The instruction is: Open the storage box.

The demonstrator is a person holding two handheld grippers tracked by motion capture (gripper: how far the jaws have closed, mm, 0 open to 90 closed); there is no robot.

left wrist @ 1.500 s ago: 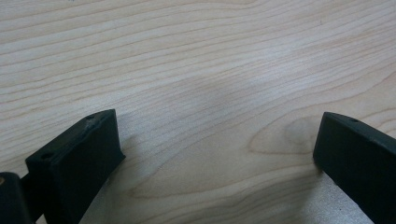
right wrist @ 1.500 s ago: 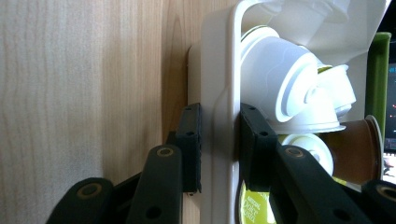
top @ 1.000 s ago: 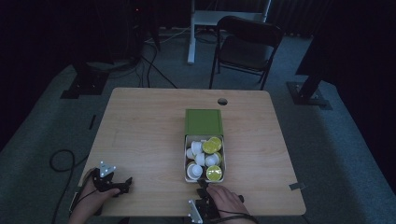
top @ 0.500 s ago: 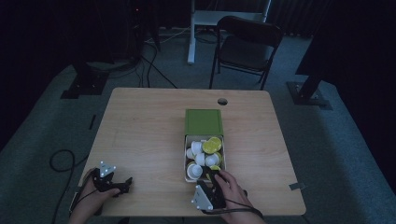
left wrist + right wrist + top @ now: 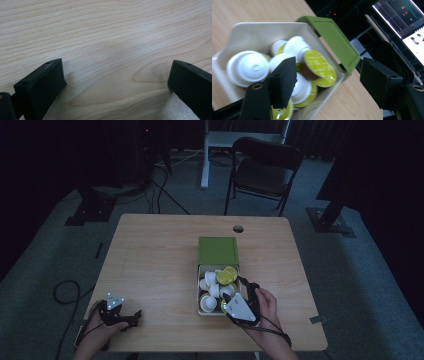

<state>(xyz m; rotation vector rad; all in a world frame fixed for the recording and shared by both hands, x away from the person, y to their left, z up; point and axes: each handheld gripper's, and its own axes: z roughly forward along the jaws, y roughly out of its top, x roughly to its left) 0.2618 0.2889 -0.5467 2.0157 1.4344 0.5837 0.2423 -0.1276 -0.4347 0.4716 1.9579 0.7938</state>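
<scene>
A white box with a green lid slid back lies right of the table's middle. It holds several white capsules, some showing yellow-green foil. My right gripper hovers over the box's near right corner, pointing into it. Its jaws have just been opening and stand open, gripping nothing. In the right gripper view its jaws frame the capsules and the box rim. My left gripper rests at the table's front left, open over bare wood.
The wooden table has a round cable hole near its far edge. A black chair and equipment stands sit on the floor beyond it. A lit screen shows past the table.
My right gripper has risen from the table's front edge and moved forward to the box's near right corner, with its jaws spreading wider. The left gripper has stayed put.
</scene>
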